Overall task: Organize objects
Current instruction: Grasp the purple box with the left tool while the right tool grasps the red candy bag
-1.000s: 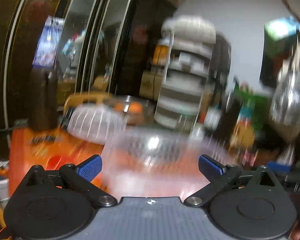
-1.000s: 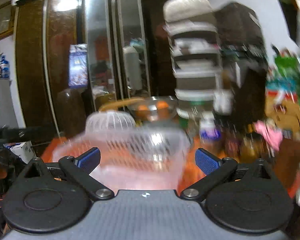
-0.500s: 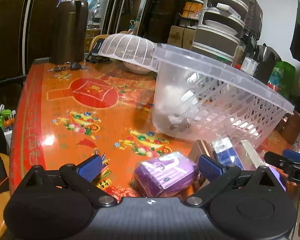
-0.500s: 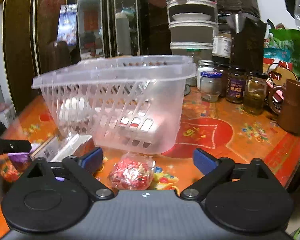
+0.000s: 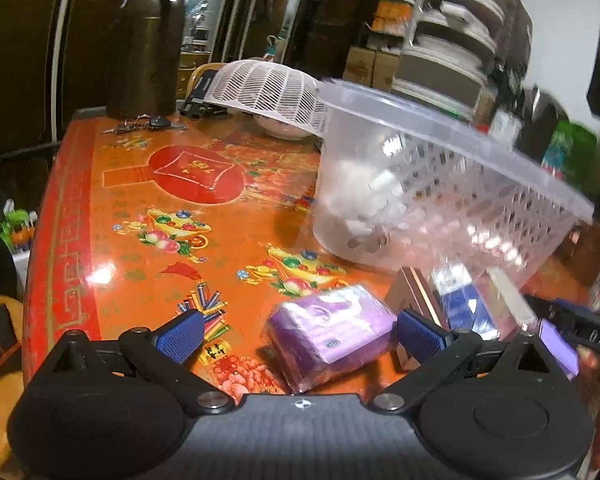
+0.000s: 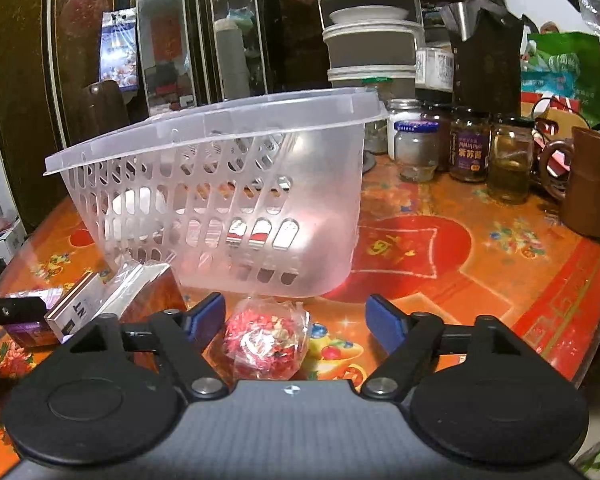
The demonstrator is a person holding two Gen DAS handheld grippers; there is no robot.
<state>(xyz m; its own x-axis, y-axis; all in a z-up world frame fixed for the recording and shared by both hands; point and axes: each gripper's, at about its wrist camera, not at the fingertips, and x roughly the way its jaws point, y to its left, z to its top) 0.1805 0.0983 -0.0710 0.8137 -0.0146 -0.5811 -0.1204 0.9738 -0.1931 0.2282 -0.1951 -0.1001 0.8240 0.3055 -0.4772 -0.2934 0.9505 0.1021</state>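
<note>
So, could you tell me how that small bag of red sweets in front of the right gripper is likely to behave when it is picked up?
The bag of red sweets looks like thin crinkled plastic, so it will probably deform and sag rather than hold shape. It seems light for its size. The glossy film may slip between the open right gripper fingers unless pinched at the gathered top.

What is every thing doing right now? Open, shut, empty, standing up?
Left gripper: open, holding nothing.
Right gripper: open, holding nothing.
Clear plastic basket: upright, looks empty.
Purple wrapped packet: lying on table.
Red crinkly bag: closed, on table.
Glass jars: upright.
</note>
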